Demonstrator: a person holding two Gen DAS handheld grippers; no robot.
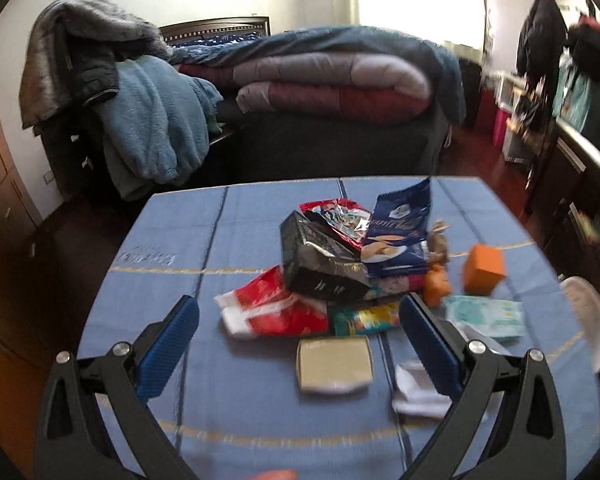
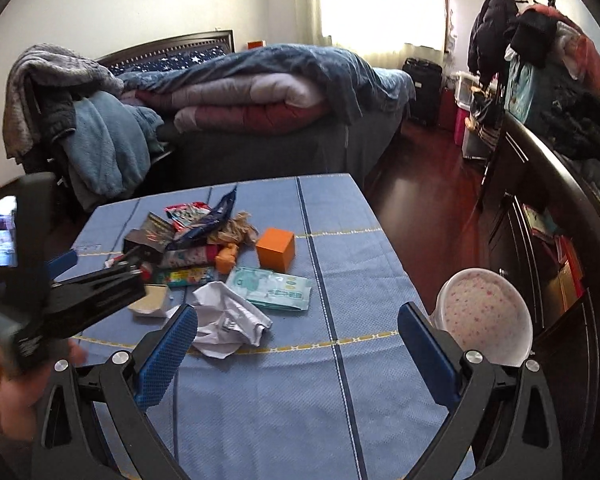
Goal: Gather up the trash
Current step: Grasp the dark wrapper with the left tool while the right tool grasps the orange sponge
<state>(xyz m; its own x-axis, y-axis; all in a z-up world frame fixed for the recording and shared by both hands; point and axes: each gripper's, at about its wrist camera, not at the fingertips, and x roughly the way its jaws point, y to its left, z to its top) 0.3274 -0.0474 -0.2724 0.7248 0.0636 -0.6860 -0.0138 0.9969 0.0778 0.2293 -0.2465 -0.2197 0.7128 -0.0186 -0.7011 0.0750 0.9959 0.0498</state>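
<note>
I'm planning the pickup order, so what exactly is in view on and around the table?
Blue striped tablecloth: one, covers the table.
Crumpled white paper: one, near edge of the pile.
Pale green wipes packet: one, flat, beside the paper.
Orange cardboard cube box: one, right of the pile.
Dark blue biscuit bag: one, upright in the pile.
Black foil bag: one, left of the blue bag.
Red and white wrapper: one, pile's left front.
Beige flat carton: one, nearest the left gripper.
White speckled bin: one, off the table's right edge.
Left gripper: open, empty.
Right gripper: open, empty.
</note>
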